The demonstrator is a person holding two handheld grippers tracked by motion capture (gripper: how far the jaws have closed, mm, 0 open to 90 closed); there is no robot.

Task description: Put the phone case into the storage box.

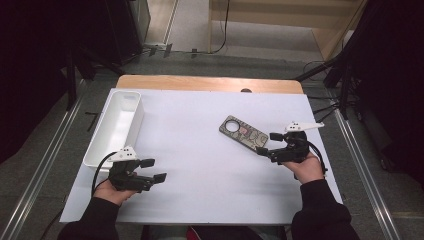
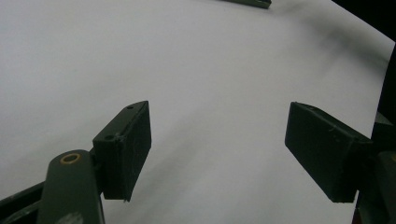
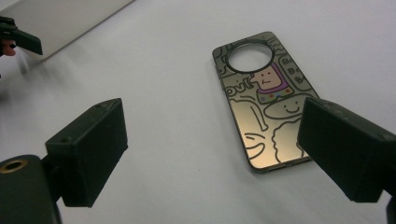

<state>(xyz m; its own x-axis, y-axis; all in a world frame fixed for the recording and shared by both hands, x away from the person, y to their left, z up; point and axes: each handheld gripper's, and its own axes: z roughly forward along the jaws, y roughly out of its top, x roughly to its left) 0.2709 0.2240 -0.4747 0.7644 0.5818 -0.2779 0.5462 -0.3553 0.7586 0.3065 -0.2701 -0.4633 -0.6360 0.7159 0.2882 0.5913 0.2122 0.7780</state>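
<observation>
A dark phone case [image 1: 243,132] with a round camera hole and cartoon drawings lies flat on the white table sheet, right of centre. In the right gripper view the phone case [image 3: 264,100] lies just ahead of the jaws, its near end partly behind the right one. My right gripper [image 1: 269,143] hovers just right of the case, open and empty, jaws pointing left. My left gripper [image 1: 153,170] rests at the front left, open, with bare sheet between its jaws. In the left gripper view the left gripper [image 2: 217,154] has nothing between its jaws.
A white rectangular bin [image 1: 116,126] stands along the sheet's left edge, beyond my left gripper. The white sheet [image 1: 200,165] covers a wooden table; its far edge [image 1: 210,83] shows bare wood. Dark stands and cables flank both sides.
</observation>
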